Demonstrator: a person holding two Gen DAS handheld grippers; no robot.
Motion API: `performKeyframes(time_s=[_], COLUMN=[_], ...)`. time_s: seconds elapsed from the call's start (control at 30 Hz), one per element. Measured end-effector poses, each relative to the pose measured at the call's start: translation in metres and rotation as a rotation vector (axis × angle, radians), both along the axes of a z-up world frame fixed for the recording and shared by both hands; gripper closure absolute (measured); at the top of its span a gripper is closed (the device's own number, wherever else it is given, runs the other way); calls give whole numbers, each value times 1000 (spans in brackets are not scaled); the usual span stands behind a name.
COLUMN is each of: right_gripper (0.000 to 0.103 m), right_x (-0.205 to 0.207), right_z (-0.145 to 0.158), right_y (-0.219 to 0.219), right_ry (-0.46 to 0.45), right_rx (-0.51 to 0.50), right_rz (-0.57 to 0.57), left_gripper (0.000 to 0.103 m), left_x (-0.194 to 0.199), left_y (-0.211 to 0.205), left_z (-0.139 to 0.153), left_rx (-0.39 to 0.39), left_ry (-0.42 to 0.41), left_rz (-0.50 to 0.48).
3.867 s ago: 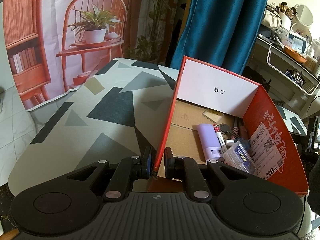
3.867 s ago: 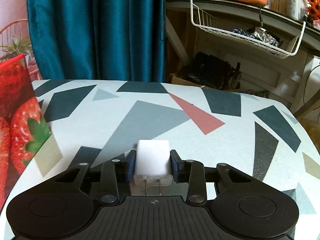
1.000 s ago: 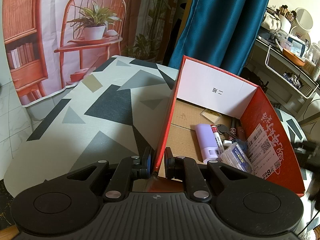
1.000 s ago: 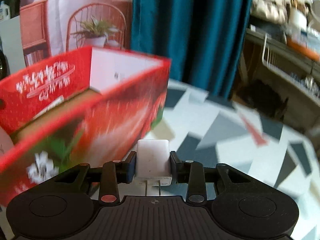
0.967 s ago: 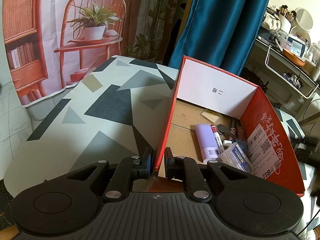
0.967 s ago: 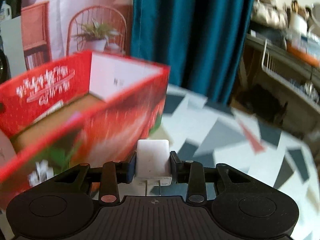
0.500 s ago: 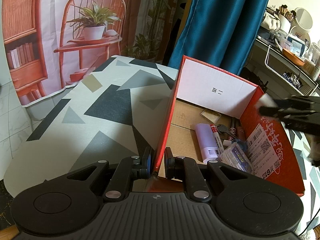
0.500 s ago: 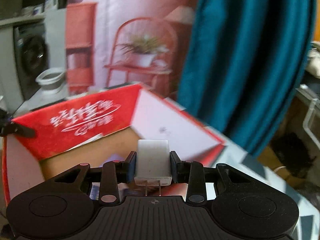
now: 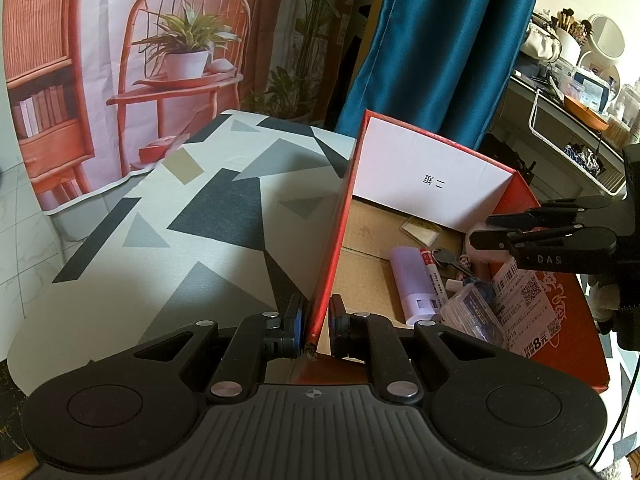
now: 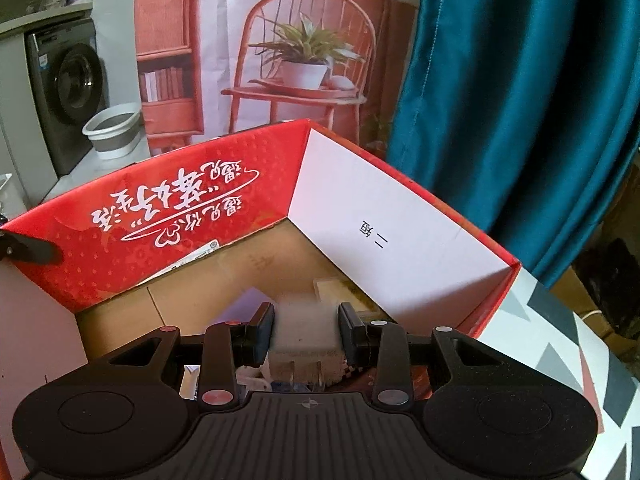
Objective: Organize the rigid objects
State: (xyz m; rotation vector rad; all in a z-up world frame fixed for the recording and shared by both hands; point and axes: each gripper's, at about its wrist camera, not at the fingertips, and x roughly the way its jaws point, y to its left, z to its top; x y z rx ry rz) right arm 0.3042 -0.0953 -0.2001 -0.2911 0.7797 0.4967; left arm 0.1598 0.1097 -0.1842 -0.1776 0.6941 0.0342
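A red cardboard box (image 9: 420, 168) stands open on the patterned table. My left gripper (image 9: 314, 332) is shut on the box's near left wall edge. Inside lie a purple tube (image 9: 408, 280), a marker (image 9: 434, 276), keys (image 9: 444, 258) and a clear packet (image 9: 472, 312). My right gripper (image 10: 307, 332) hangs over the box (image 10: 180, 232) interior, shut on a white plug charger (image 10: 306, 328), which looks blurred, prongs toward the camera. The left wrist view shows the right gripper (image 9: 482, 229) reaching in over the right wall; the charger is hidden there.
The table (image 9: 180, 240) with its grey geometric cloth extends left of the box. A teal curtain (image 9: 440, 60) hangs behind it. A cluttered shelf with a wire basket (image 9: 580, 168) stands at the right. A washing machine (image 10: 68, 92) and a basin (image 10: 114, 128) are at far left.
My right gripper has swung with the charger from beside the box's outer wall to above its inside, coming into the left wrist view from the right. The left gripper has kept still.
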Motion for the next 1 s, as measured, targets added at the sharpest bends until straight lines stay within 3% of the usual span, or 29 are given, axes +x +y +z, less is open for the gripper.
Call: performKeyframes(time_s=[0.17, 0.33, 0.4, 0.53, 0.6, 0.7, 0.77, 0.9, 1.0], right_gripper=[72, 58, 41, 23, 2, 1, 1, 1, 0], right_x=[0, -8, -13, -27, -36, -50, -59, -80, -98], right_z=[2, 10, 16, 32, 40, 53, 60, 76, 91], right_y=[-5, -14, -18, -30, -36, -46, -50, -56, -63], right_ry=[-3, -10, -18, -38, -50, -74, -87, -106, -117], right_rx=[17, 59, 75, 135, 153, 181, 176, 163, 187], right_rz=[-29, -81, -111, -185, -240, -308, -362, -449, -501], left_gripper=[89, 90, 90, 89, 89, 88, 84, 43, 24], left_x=[0, 1, 1, 1, -1, -4, -7, -17, -25], left_y=[-1, 1, 2, 0, -2, -3, -4, -12, -21], left_z=[0, 1, 2, 7, 10, 15, 22, 41, 62], left_rx=[1, -2, -2, 9, 14, 16, 20, 48, 77], left_ry=[4, 9, 10, 4, 2, -7, -26, -93, -143], left_rz=[5, 9, 11, 13, 17, 19, 13, -3, -23])
